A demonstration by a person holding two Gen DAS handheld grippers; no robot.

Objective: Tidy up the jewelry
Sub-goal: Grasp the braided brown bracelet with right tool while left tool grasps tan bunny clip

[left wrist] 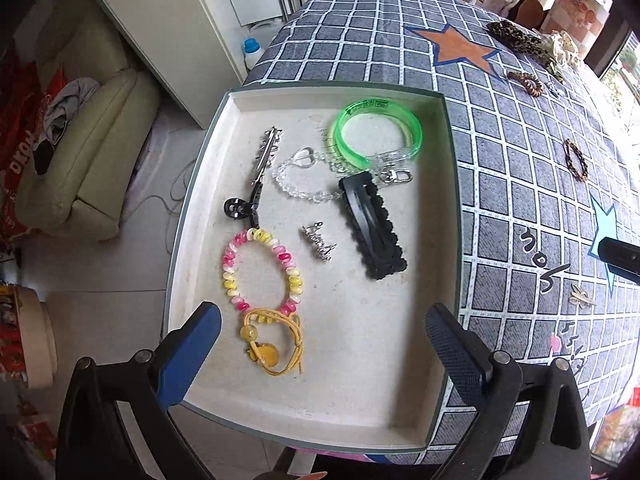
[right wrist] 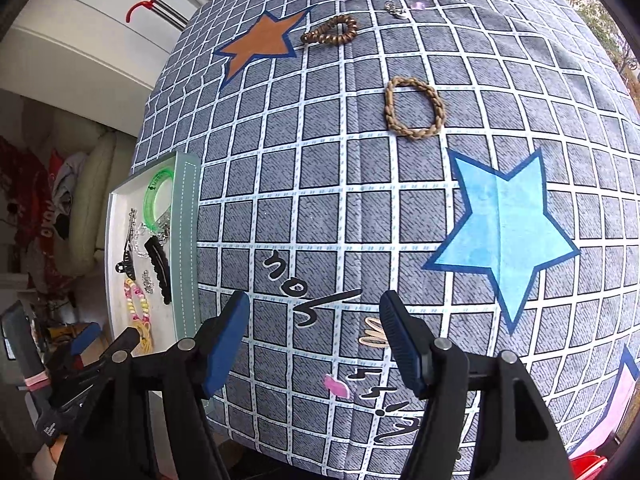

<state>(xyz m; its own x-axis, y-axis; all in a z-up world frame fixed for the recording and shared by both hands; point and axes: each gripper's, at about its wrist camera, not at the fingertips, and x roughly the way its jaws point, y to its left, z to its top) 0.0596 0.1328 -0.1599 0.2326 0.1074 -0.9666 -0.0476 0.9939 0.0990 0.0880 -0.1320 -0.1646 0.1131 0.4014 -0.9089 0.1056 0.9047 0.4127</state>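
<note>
A shallow white tray (left wrist: 352,392) at the table's left edge holds a green bangle (left wrist: 378,130), a clear bead chain (left wrist: 304,176), a black scalloped clip (left wrist: 372,226), a silver-and-black clip (left wrist: 260,172), a silver brooch (left wrist: 319,240), a pink-yellow bead bracelet (left wrist: 262,270) and a yellow cord tie (left wrist: 272,340). My left gripper (left wrist: 322,344) is open and empty above the tray's near end. My right gripper (right wrist: 314,336) is open and empty over the cloth, with a small beige clip (right wrist: 372,336) beside its right finger. The tray (right wrist: 186,240) also shows at left in the right wrist view.
On the grid tablecloth (right wrist: 360,200) lie a braided tan ring (right wrist: 414,108), a brown coil tie (right wrist: 330,32), a small silver piece (right wrist: 396,10) and a pink bit (right wrist: 338,386). A leopard scrunchie (left wrist: 520,40) lies at the far edge. A sofa (left wrist: 88,168) stands left of the table.
</note>
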